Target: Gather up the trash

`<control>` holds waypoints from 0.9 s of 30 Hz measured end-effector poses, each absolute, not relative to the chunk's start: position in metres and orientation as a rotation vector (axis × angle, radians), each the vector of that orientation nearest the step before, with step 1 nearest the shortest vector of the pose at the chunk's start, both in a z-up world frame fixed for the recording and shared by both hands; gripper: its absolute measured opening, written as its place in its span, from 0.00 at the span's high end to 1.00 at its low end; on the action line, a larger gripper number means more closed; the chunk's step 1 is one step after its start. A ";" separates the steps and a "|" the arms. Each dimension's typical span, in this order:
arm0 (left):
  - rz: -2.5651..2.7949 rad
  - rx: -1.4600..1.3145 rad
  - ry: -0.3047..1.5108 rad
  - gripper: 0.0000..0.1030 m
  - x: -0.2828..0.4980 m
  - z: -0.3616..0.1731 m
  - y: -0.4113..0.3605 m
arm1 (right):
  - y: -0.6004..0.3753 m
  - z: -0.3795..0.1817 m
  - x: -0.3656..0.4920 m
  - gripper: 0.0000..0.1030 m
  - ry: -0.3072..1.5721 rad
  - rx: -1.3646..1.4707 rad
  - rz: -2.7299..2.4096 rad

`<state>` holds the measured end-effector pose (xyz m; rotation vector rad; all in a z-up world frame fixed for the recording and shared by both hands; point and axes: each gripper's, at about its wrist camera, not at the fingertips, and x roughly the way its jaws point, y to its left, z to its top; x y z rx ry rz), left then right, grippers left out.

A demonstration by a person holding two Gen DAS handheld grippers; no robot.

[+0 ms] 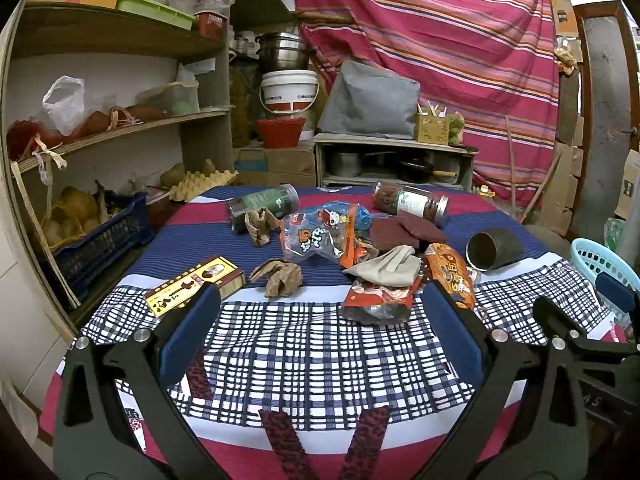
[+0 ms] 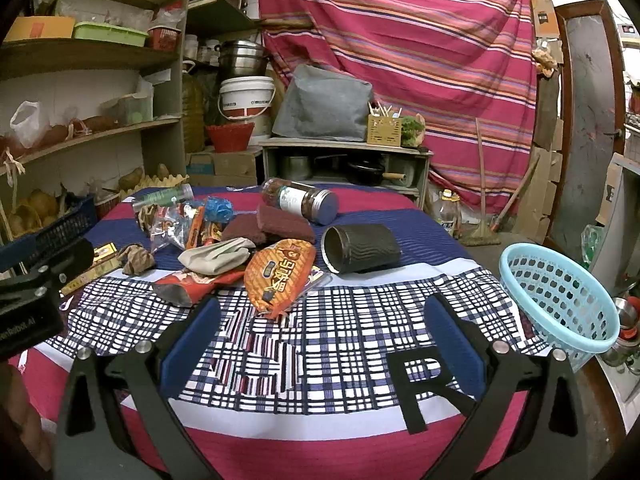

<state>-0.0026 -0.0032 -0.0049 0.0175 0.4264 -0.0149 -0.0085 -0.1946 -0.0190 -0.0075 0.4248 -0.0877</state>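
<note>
Trash lies on the cloth-covered table (image 1: 320, 352): a red snack wrapper (image 1: 378, 302), an orange snack bag (image 2: 278, 274), a clear printed bag (image 1: 320, 236), crumpled brown paper (image 1: 278, 276), a beige wad (image 1: 386, 268), a black paper cup (image 2: 360, 248) on its side, two jars (image 1: 266, 202) (image 2: 300, 200) and a yellow box (image 1: 196, 284). A light-blue basket (image 2: 560, 296) stands at the table's right edge. My left gripper (image 1: 320, 320) is open, just short of the red wrapper. My right gripper (image 2: 320, 324) is open, just short of the orange bag.
Wooden shelves (image 1: 120, 128) with bags and a blue crate (image 1: 100, 244) stand to the left. A low cabinet with pots (image 1: 392, 160), buckets (image 1: 288, 92) and a striped curtain (image 1: 440, 40) are behind the table. The other gripper shows at the right edge of the left wrist view.
</note>
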 end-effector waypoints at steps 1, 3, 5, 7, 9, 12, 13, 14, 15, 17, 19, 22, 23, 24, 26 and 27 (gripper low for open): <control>-0.016 0.016 0.426 0.05 -0.003 -0.005 -0.004 | -0.196 -0.019 -0.006 0.04 0.425 -0.007 -0.088; -0.017 0.016 0.427 0.05 -0.003 -0.005 -0.005 | -0.200 -0.019 -0.005 0.04 0.426 -0.003 -0.089; -0.020 0.015 0.425 0.05 -0.005 -0.005 -0.008 | -0.199 -0.017 -0.005 0.04 0.427 0.001 -0.087; -0.029 0.011 0.423 0.05 -0.004 -0.008 -0.014 | -0.199 -0.019 -0.005 0.04 0.425 0.005 -0.082; -0.033 0.010 0.421 0.05 -0.006 -0.008 -0.016 | -0.199 -0.015 -0.011 0.04 0.420 0.009 -0.079; -0.036 0.001 0.424 0.05 -0.008 -0.005 -0.015 | -0.197 -0.015 -0.012 0.04 0.415 0.009 -0.081; -0.039 -0.008 0.427 0.05 -0.009 -0.003 -0.014 | -0.197 -0.015 -0.013 0.04 0.415 0.012 -0.082; -0.042 -0.017 0.426 0.05 -0.010 -0.002 -0.013 | -0.198 -0.015 -0.013 0.04 0.414 0.015 -0.082; -0.046 -0.035 0.426 0.05 -0.010 0.000 -0.009 | -0.198 -0.015 -0.014 0.04 0.412 0.017 -0.083; -0.054 -0.066 0.437 0.05 -0.009 0.002 -0.004 | -0.200 -0.014 -0.015 0.04 0.405 0.015 -0.084; -0.062 -0.100 0.463 0.05 -0.003 0.004 0.003 | -0.201 -0.014 -0.015 0.04 0.403 0.011 -0.094; -0.057 -0.126 0.493 0.05 0.008 0.003 0.014 | -0.206 -0.015 -0.011 0.04 0.411 0.017 -0.093; -0.044 -0.128 0.495 0.05 0.011 0.002 0.019 | -0.207 -0.015 -0.010 0.04 0.414 0.020 -0.096; -0.030 -0.128 0.497 0.05 0.014 0.001 0.023 | -0.209 -0.015 -0.008 0.04 0.417 0.026 -0.098; 0.007 -0.109 0.495 0.05 0.019 -0.001 0.032 | -0.215 -0.015 -0.005 0.04 0.422 0.047 -0.096; 0.030 -0.094 0.493 0.05 0.022 -0.003 0.034 | -0.218 -0.016 -0.003 0.04 0.426 0.060 -0.096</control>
